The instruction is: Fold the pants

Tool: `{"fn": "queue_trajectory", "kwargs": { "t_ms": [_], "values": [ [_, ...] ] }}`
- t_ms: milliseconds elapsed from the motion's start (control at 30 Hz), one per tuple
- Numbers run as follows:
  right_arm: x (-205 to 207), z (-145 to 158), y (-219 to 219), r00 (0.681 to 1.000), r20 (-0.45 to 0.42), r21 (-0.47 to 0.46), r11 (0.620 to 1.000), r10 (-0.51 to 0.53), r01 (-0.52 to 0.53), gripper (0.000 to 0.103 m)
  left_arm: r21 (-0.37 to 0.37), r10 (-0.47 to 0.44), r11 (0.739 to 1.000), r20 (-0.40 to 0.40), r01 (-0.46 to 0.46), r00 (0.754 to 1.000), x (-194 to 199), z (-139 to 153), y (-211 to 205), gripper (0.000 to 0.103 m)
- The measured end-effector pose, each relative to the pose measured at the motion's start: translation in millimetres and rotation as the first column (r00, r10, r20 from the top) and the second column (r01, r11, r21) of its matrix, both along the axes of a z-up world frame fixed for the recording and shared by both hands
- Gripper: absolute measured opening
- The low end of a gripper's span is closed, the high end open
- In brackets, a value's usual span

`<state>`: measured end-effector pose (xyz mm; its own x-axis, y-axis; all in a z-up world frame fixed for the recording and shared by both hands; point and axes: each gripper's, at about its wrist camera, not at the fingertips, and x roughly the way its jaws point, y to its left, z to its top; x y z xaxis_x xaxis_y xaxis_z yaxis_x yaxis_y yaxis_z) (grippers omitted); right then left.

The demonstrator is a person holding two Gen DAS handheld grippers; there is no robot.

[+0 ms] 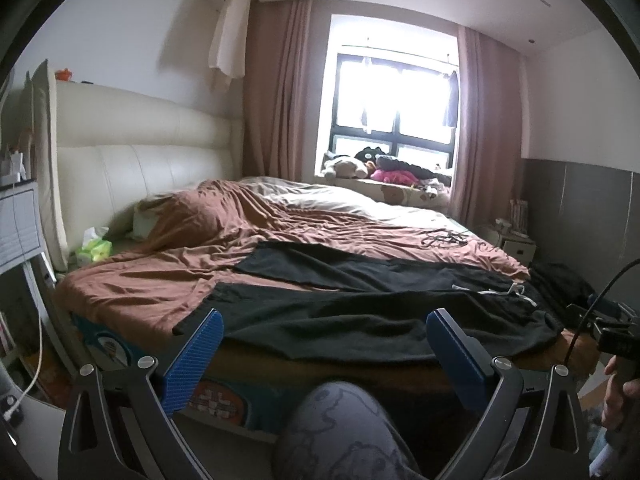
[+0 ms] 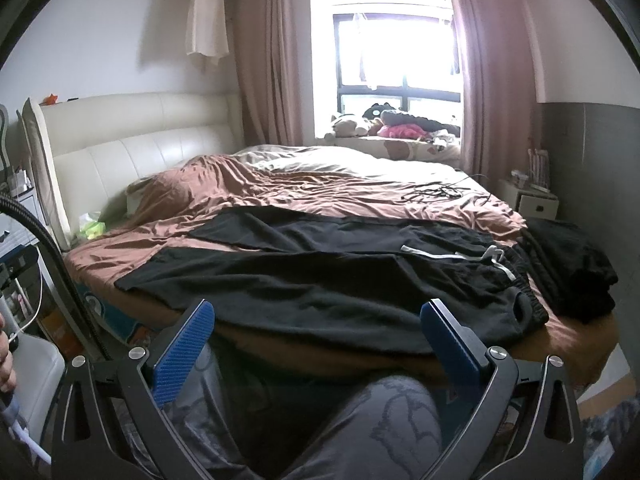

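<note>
Black pants (image 1: 360,304) lie spread flat on the brown bedsheet (image 1: 160,280) near the bed's front edge. The two legs reach left; the waistband with a white drawstring (image 1: 508,292) is at the right. They also show in the right wrist view (image 2: 320,284), with the drawstring (image 2: 480,256). My left gripper (image 1: 324,332) is open and empty, held short of the bed edge in front of the near leg. My right gripper (image 2: 318,326) is open and empty, also short of the bed edge, before the near leg.
A pile of dark clothes (image 2: 568,264) lies at the bed's right corner. A black cable (image 2: 436,192) lies on the far sheet. The cream headboard (image 1: 140,152) is left, a nightstand (image 2: 532,200) right. My knee (image 1: 340,432) is below the grippers.
</note>
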<state>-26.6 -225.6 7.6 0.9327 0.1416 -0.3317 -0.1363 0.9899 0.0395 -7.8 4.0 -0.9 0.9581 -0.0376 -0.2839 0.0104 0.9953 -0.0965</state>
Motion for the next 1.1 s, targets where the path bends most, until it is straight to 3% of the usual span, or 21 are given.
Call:
{"fn": "queue_trajectory", "kwargs": {
  "t_ms": [1100],
  "values": [
    [-2.3,-4.7,-2.1,1.000,-0.006,0.001,1.000,-0.022,0.022,0.103,0.003,-0.018,1.000,0.002,0.018,1.000,-3.7,-1.3,-8.2,0.102]
  ]
}}
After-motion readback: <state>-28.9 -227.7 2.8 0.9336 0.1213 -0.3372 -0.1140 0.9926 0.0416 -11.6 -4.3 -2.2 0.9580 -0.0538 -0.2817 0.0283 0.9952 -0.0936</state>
